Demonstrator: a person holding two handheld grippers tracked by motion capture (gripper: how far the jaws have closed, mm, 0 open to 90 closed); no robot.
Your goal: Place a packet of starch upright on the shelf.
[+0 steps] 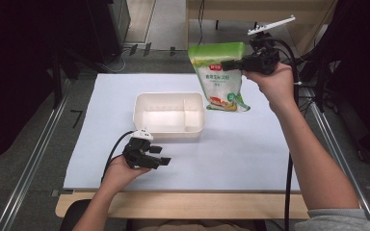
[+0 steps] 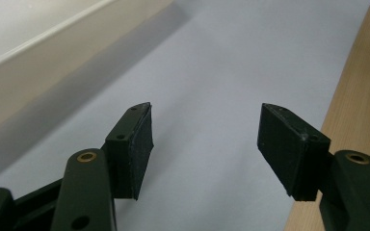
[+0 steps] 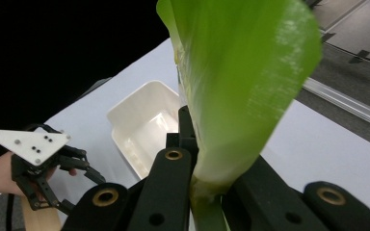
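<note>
Up at the upper right of the high view, the right gripper is clamping its jaws tight on the upper edge of a green-and-white bag, which is hanging above the far right part of the white mat, its bottom near the mat's far edge. In the right gripper view, the bag is rising as a glossy green sheet from between the closed jaws, filling the middle of the frame. Its lower half is showing white with printed food pictures. Left of the bag, a cream divided container is sitting on the mat. At lower left, the left gripper is resting with jaws spread wide, gripping nothing.
</note>
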